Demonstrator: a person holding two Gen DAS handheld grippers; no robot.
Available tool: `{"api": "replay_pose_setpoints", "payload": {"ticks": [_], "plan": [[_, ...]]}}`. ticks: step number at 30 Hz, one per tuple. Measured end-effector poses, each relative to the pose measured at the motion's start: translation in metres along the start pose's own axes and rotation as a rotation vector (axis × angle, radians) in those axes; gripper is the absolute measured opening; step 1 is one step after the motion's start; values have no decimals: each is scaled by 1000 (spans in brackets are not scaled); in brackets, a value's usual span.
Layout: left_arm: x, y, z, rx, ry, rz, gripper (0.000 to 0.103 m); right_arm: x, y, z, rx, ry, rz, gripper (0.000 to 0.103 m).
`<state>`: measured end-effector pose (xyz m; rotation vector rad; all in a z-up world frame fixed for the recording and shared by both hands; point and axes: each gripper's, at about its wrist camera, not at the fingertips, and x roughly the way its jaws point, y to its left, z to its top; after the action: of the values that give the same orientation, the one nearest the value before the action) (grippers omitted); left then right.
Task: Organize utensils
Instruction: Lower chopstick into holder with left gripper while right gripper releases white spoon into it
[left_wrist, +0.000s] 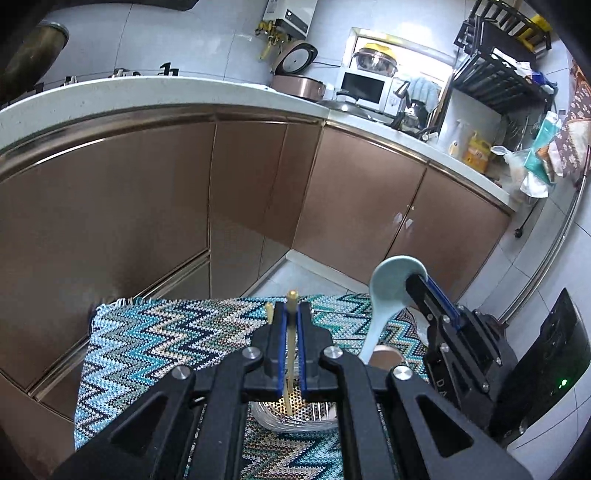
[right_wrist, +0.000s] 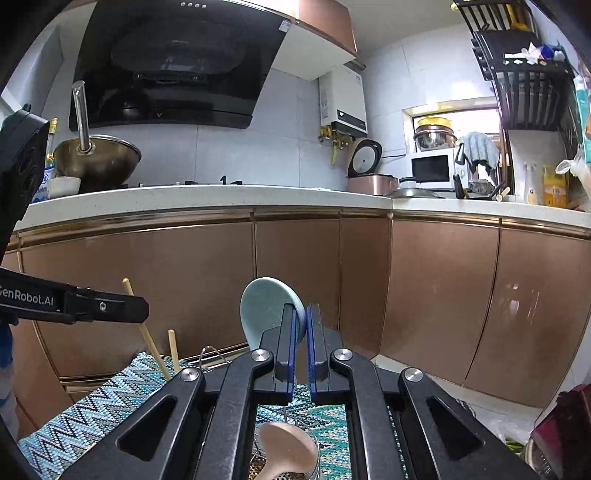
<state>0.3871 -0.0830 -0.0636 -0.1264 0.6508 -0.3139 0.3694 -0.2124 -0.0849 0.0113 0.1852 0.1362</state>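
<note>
My left gripper (left_wrist: 291, 314) is shut on a pale wooden chopstick (left_wrist: 291, 339) held upright, its lower end in a perforated metal utensil holder (left_wrist: 295, 410). A second chopstick (left_wrist: 269, 312) stands just left of it. My right gripper (right_wrist: 302, 319) is shut on a light blue ceramic spoon (right_wrist: 266, 306), bowl up; the spoon also shows in the left wrist view (left_wrist: 388, 291), above the holder. A pink spoon (right_wrist: 288, 446) lies in the holder (right_wrist: 258, 469) below. Both chopsticks (right_wrist: 147, 339) show left in the right wrist view.
The holder stands on a zigzag-patterned blue cloth (left_wrist: 166, 343) covering a small table. Brown cabinet doors (left_wrist: 147, 203) and a white countertop (right_wrist: 221, 199) are behind. A rice cooker (right_wrist: 369, 177), microwave (right_wrist: 432, 170) and wok (right_wrist: 96, 155) sit on the counter.
</note>
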Motion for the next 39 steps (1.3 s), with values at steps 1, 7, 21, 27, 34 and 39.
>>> {"api": "replay_pose_setpoints", "payload": {"ticks": [1,7,21,27,34,39], "plan": [[1,0,-1,1,1,5,5,1,1,-2,0,4,3,6],[6,-2,-8,37,11,53,5,-2,8,-16,-28,16,13,9],[-10,1,-18,26,18,44,6,-32,7,-17,-12,25,-14,36],[-26,-4,-21,29,11,29,8,-58,-1,-8,15,20,-47,48],[-54,-14,-28,35,-11,8,27,-93,-6,2,40,29,-85,61],[-75,-18,-38,34,-19,1,27,-116,-8,3,60,47,-105,68]]}}
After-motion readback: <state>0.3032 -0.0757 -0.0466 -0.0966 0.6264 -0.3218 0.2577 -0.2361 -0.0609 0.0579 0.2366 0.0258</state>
